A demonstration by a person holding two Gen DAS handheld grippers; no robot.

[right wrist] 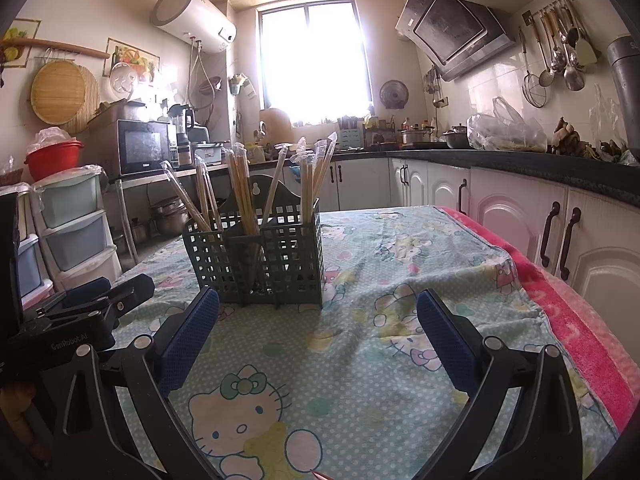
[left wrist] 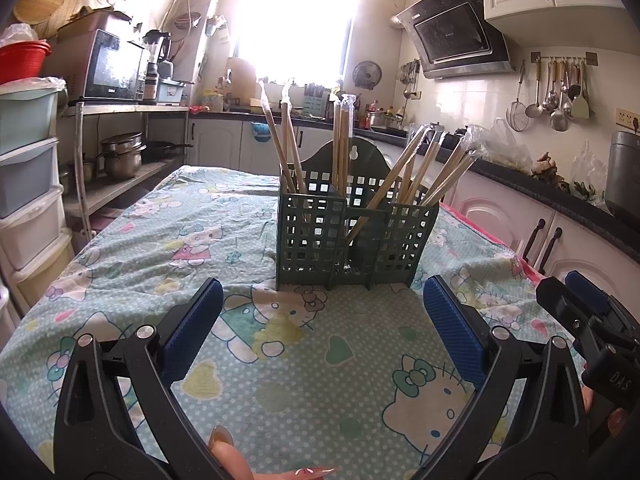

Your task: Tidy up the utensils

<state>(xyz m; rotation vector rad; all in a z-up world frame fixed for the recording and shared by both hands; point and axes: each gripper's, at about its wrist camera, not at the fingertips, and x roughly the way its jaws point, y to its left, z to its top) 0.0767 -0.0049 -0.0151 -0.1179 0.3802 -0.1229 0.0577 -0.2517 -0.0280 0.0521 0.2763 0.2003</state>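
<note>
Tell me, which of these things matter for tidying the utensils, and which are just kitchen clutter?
For the job:
green holder
wrapped chopsticks standing in it
left gripper, open
right gripper, open

Just lying about:
microwave
red basin
hanging ladles
pots on the shelf

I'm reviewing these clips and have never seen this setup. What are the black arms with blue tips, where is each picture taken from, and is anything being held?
There is no robot here: a person holds a hand-operated claw in each hand, and a camera on each one looks forward along its two fingers. In the left wrist view the black arms with blue pads are the left claw; the right claw shows at that picture's right edge. In the right wrist view they are the right claw. Both are open and hold nothing. Ahead, on a table under a cartoon-cat tablecloth, stands a green utensil caddy with plastic-wrapped chopsticks upright or leaning in its compartments. Fingertips show at the bottom of the left view.
</note>
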